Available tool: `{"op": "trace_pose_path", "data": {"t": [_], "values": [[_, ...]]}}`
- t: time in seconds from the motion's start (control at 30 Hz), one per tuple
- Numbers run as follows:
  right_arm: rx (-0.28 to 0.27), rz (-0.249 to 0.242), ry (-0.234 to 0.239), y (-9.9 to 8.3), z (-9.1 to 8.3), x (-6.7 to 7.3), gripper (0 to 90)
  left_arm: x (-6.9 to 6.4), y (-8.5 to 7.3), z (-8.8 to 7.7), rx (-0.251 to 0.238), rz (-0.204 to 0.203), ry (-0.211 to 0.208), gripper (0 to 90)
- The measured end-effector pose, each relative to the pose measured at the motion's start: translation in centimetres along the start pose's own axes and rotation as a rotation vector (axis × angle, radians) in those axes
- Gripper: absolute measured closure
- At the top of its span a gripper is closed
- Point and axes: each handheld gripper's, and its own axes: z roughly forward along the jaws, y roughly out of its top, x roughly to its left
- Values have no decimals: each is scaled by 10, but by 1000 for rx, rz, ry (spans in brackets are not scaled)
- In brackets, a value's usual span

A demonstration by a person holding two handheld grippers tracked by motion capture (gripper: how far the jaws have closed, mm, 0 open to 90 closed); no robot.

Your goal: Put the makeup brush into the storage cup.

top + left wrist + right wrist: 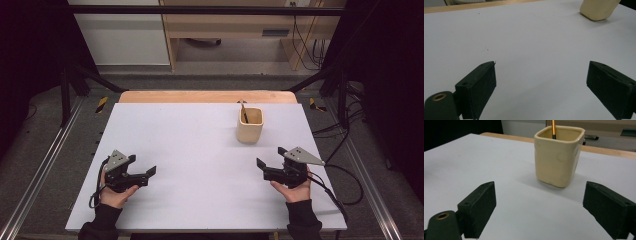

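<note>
Both of your grippers, left (pixel 143 176) and right (pixel 270 164), have empty, wide-open jaws. Near the table's far right edge stands the cream ceramic square cup (pixel 557 157), holding an orange pencil (pixel 553 128); a careless reach could tip it.

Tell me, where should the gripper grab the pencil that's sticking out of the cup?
Probably the bare upper shaft of the pencil, from above. The rest sits inside the cream cup, whose walls block any sideways reach. It leans on the far rim, so a gripper coming down along that lean fits best. The right gripper is closer, open.
</note>
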Motion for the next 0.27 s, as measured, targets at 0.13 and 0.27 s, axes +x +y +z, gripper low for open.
{"op": "trace_pose_path", "data": {"t": [0.13,0.27], "values": [[27,7,-5,-7,1,-2,95,1,-1,1,6,0,1,83],[51,4,-8,-11,2,-3,91,3,-1,1,11,-3,2,82]]}}
